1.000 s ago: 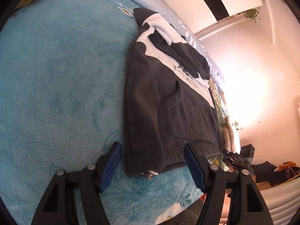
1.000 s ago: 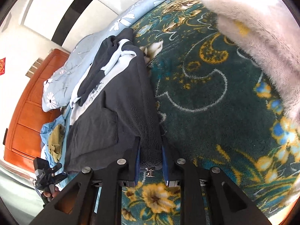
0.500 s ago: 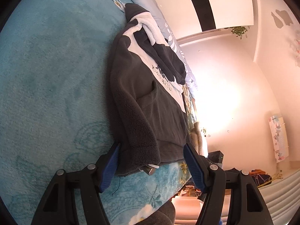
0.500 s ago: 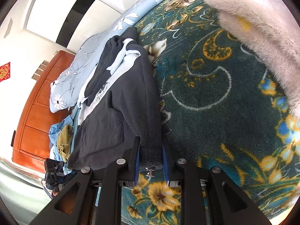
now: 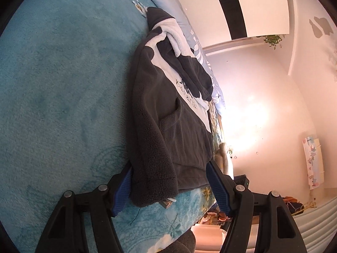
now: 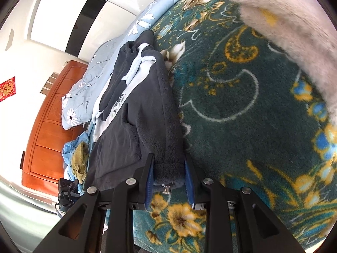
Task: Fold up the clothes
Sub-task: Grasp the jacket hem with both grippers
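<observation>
A dark grey fleece hoodie (image 5: 168, 113) with a white chest panel lies flat on the bed, hood at the far end. Its near left hem corner sits between the jaws of my left gripper (image 5: 170, 181), which stand wide apart around it. In the right wrist view the hoodie (image 6: 143, 113) runs away from the camera. My right gripper (image 6: 168, 176) is shut on the hoodie's near right hem corner, with a metal zipper pull (image 6: 167, 188) hanging below the fleece.
The bed has a plain teal blanket (image 5: 63, 84) on the left and a dark green flowered blanket (image 6: 242, 105) on the right. A white fluffy garment (image 6: 290, 21) lies far right. A pale blue flowered quilt (image 6: 88, 88) and a wooden headboard (image 6: 48, 130) are beyond.
My left gripper has moved forward so the hoodie's left hem corner now sits between its open jaws. My right gripper stays shut on the right corner and has lifted slightly.
</observation>
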`<state>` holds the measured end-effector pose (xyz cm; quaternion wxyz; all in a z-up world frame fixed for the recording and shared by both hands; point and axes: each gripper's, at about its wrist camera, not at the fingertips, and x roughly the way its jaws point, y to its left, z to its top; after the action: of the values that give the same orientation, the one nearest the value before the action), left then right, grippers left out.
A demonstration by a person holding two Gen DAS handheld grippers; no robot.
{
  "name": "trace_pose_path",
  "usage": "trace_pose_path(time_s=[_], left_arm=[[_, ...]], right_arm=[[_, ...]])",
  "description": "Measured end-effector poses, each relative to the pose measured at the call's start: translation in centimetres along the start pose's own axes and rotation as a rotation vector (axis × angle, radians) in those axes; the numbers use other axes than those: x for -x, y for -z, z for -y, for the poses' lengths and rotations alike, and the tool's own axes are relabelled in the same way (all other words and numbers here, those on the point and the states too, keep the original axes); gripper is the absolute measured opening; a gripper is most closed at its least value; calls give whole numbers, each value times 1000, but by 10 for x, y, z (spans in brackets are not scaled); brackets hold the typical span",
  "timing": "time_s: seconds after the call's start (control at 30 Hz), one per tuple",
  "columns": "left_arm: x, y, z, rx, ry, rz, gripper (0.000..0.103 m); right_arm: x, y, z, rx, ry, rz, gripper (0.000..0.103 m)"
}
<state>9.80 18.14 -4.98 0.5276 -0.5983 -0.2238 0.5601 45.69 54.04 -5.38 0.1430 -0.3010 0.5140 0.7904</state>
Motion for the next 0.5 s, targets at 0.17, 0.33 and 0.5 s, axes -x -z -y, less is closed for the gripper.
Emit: trace_pose_path(time_s=[0.17, 0.33, 0.5], left_arm=[[-9, -1, 3, -12, -54, -52, 71], [-9, -4, 1, 13, -22, -48, 71], [-8, -5, -4, 48, 30, -42, 68]], right_arm=[[1, 0, 7, -19, -37, 7, 33], [-10, -8, 3, -38, -66, 3, 34], [-8, -8, 4, -59, -106, 8, 37]])
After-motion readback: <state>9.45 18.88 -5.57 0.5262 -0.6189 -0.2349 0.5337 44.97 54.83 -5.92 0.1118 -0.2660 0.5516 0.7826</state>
